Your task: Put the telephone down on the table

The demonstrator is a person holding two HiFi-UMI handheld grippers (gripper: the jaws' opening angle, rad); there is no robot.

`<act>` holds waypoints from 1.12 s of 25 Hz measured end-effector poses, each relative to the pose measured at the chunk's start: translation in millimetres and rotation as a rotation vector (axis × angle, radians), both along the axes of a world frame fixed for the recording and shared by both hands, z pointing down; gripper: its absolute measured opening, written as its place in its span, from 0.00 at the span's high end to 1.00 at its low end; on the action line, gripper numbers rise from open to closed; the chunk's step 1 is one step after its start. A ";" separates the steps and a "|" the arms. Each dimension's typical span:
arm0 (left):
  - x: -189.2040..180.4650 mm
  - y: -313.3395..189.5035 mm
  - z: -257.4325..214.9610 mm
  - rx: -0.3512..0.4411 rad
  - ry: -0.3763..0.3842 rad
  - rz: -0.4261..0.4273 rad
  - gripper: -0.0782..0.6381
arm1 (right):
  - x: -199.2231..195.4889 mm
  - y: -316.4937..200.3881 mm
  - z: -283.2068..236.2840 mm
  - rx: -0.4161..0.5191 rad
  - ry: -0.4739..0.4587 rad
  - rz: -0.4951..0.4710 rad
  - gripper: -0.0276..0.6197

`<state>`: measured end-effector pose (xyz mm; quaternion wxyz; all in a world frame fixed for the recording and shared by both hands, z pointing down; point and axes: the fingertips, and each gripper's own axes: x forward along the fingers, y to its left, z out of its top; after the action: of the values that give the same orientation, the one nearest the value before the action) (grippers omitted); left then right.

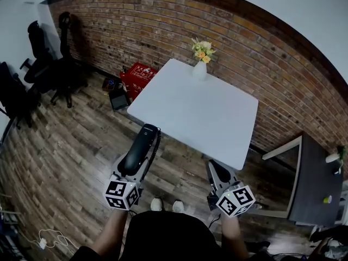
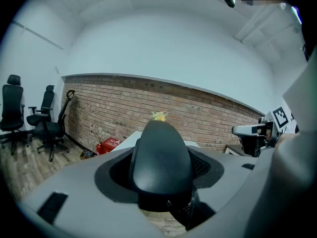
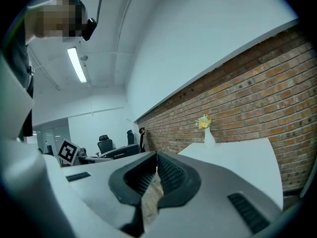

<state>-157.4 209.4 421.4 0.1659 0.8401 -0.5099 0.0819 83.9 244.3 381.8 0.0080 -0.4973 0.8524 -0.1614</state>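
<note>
A black telephone handset is held lengthwise in my left gripper, whose jaws are shut on its lower half; its cord runs along its right side. It hangs over the wooden floor, just short of the near left edge of the white table. In the left gripper view the handset fills the gap between the jaws. My right gripper is level in front of the table's near right corner, its jaws closed together with nothing between them.
A white vase of yellow flowers stands at the table's far edge by the brick wall. Black office chairs stand at the left, a red box lies behind the table, and a dark desk is at the right.
</note>
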 end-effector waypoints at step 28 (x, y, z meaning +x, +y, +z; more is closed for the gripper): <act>-57.4 -18.9 -9.0 0.061 0.038 0.022 0.51 | -50.9 -11.1 3.2 -0.027 0.019 0.054 0.92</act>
<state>-214.8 190.5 412.4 0.1491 0.8518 -0.4995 0.0522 33.0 233.1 385.0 -0.0022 -0.5218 0.8364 -0.1678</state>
